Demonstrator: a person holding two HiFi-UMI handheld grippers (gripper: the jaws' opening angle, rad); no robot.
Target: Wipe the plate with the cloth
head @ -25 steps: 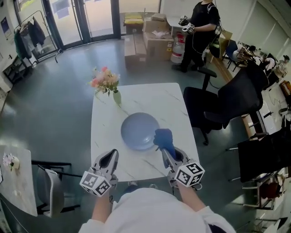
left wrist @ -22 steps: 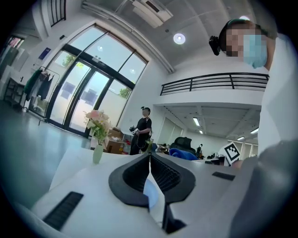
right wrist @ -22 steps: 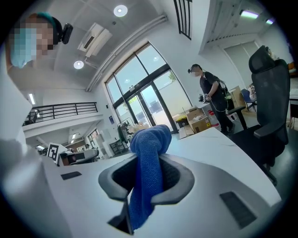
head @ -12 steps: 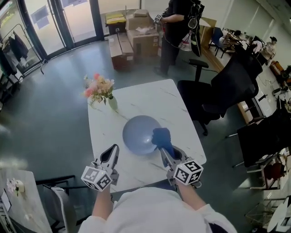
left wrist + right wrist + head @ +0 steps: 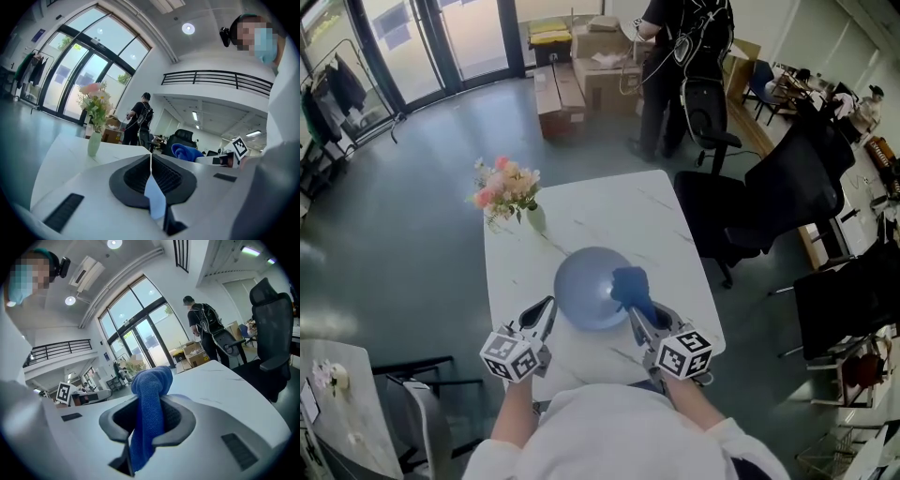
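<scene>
At the near edge of the white tabletop (image 5: 609, 211) I have both hands low and reaching forward, each tool aimed slightly down across the marble. On the left, the left gripper (image 5: 547, 307) sits just beside the near-left rim of the blue plate (image 5: 581, 286), its fingers (image 5: 133, 177) pressed together with nothing caught between them. To the right, the right gripper (image 5: 635, 311) has its fingers (image 5: 180, 422) pinching the blue cloth (image 5: 628, 284), whose bunched end pokes forward over the plate's right side. The plate lies in the middle of the tabletop. Beyond it, at the far-left corner, stands a vase of flowers (image 5: 508, 192). A black office chair (image 5: 741, 216) crowds the right edge, and a person (image 5: 675, 56) stands farther off by cardboard boxes (image 5: 600, 66).
</scene>
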